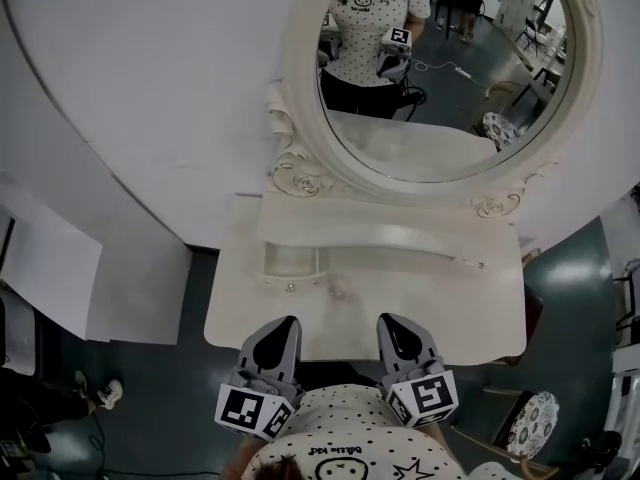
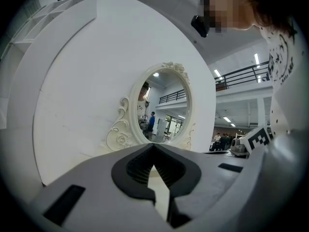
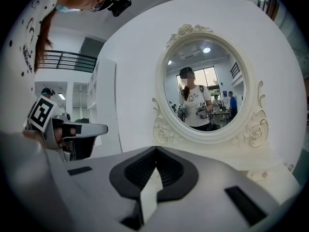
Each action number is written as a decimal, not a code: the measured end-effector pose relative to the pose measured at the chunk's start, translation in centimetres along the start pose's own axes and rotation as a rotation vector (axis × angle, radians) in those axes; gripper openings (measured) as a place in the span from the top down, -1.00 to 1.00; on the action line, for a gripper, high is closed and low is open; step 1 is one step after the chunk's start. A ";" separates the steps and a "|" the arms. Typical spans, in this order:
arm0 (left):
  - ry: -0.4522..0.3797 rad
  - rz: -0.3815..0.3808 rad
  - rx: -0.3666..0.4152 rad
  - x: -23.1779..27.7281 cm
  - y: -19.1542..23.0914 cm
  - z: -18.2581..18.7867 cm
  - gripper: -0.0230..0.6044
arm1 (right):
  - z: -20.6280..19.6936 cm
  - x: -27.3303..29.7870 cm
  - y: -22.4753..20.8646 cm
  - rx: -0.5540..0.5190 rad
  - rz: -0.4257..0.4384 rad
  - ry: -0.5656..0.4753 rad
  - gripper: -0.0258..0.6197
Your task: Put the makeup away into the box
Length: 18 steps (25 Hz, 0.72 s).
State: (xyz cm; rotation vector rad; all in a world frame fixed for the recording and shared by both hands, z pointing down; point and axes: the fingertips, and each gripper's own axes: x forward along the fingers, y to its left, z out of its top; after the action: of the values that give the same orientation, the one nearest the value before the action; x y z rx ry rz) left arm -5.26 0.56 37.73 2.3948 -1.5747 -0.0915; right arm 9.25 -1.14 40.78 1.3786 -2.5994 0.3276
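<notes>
Makeup: too small to tell for sure. A small pale item [image 1: 337, 290] lies on the tabletop ahead of both grippers, between their lines of aim and clear of either.

Left gripper [image 1: 287, 322] [image 2: 154, 148]: jaws closed tip to tip with nothing between them. It is held over the near edge of the table and aimed towards the mirror.

Right gripper [image 1: 392, 320] [image 3: 155, 151]: jaws likewise pressed together and empty. It sits beside the left gripper and level with it, both close in front of the person's dotted shirt [image 1: 340, 438].

Dressing table [image 1: 480, 318]: white, with a curved front edge; it lies under and ahead of both grippers.

Small drawer unit [image 1: 292, 261]: ahead of the left gripper, just beyond the pale item, at the foot of a raised shelf [image 1: 400, 233]. Whether it stands open or closed cannot be told.

Oval mirror [image 1: 300, 78] [image 3: 160, 81]: cream frame with carved roses and scrolls, upright on the shelf beyond both grippers. Its glass reflects the person in the dotted shirt holding the grippers.

Round white backboard [image 1: 150, 88]: behind the mirror, farthest from the grippers.
</notes>
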 end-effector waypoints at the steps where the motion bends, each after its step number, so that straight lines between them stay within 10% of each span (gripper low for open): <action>1: 0.000 0.002 -0.002 0.3 0.0 0.0 0.94 | -0.1 0.1 -0.3 0.002 0.001 0.006 0.90; 18: 0.047 -0.058 0.002 3.0 1.6 1.4 0.94 | 0.7 2.1 -1.1 0.047 -0.052 0.017 0.90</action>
State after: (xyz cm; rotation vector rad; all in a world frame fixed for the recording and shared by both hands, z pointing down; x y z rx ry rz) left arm -5.71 -3.02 37.11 2.4263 -1.4855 -0.0445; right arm 8.98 -3.58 40.82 1.4486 -2.5529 0.3940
